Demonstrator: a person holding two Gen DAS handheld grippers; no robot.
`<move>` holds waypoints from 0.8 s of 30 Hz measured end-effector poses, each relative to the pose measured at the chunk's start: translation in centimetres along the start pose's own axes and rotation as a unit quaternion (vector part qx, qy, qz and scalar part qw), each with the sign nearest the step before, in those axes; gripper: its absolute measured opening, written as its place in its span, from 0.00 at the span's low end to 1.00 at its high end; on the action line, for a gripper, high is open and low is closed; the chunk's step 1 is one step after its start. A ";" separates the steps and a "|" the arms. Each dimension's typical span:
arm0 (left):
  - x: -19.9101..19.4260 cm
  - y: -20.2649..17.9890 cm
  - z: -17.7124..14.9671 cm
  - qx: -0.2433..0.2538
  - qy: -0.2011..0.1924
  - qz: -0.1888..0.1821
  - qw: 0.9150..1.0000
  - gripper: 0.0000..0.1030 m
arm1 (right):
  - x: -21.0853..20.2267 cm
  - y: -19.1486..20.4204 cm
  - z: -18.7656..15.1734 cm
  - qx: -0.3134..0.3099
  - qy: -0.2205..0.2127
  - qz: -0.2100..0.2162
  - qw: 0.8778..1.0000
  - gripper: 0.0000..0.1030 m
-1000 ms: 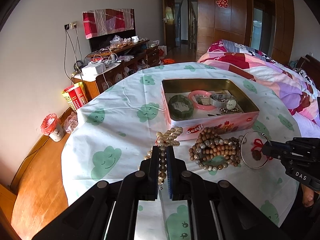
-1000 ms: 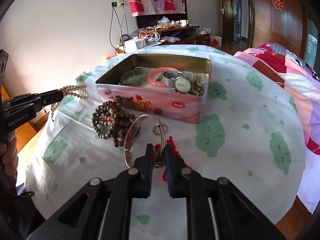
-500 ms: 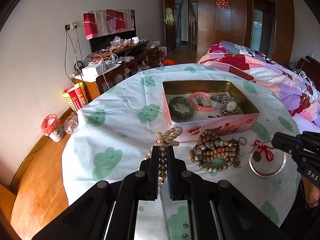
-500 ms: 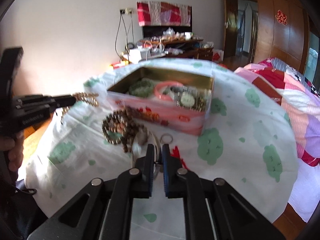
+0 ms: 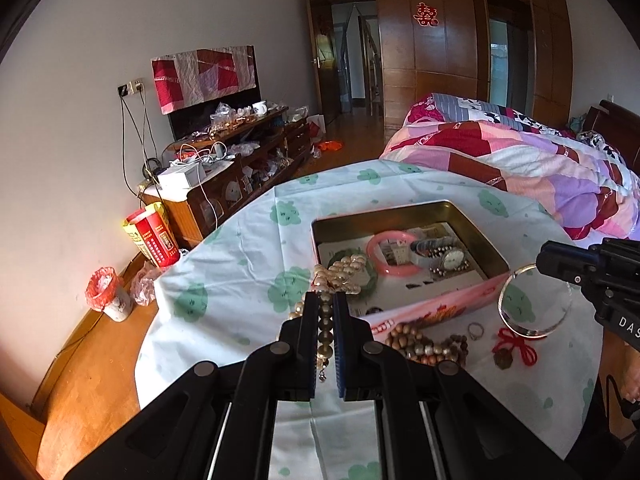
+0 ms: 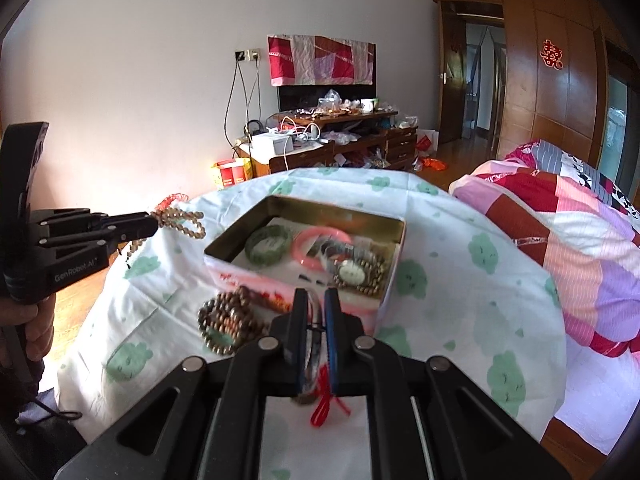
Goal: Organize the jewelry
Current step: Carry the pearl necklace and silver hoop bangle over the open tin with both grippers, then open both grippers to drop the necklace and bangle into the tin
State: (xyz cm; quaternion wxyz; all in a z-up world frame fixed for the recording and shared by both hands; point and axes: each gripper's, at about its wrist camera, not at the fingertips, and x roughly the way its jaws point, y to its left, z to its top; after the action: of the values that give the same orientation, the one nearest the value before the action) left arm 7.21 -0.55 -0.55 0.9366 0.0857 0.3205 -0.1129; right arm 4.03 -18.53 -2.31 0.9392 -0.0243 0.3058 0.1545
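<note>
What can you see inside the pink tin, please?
Inside the pink tin: a green bangle, a pink bangle and a wristwatch on paper. Beneath them is hidden.

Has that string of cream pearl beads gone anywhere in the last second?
Yes. The cream pearl bead necklace, clamped in the left gripper, has risen off the tablecloth and toward the pink rectangular tin, now overlapping its near-left corner.

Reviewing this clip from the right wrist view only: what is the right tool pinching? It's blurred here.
Observer: A thin silver bangle; the left wrist view shows the right tool gripping its upper rim, hoop upright beside the pink tin.
Operator: Anything loose nearby?
Observer: A small silver ring lies on the cloud-print tablecloth, between the brown bead bracelets and a red-corded pendant.
</note>
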 end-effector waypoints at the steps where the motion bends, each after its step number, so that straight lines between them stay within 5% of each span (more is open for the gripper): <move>1: 0.3 0.0 0.4 0.000 0.001 0.001 1.000 0.05 | 0.2 -0.2 0.4 0.001 -0.002 0.000 1.000 0.10; 12: 3.8 -0.6 2.9 0.004 0.013 0.004 1.000 0.05 | 3.0 -1.6 4.5 0.014 -0.016 -0.005 1.000 0.10; 24: 6.9 -1.9 3.5 0.023 0.034 0.015 0.999 0.05 | 7.3 -2.2 4.3 0.025 0.011 -0.016 0.999 0.10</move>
State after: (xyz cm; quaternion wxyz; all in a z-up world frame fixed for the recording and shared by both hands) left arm 14.09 -4.33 -2.27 0.9244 0.1161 0.3482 -0.1036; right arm 12.77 -18.00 -3.19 0.9384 -0.0070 0.3196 0.1312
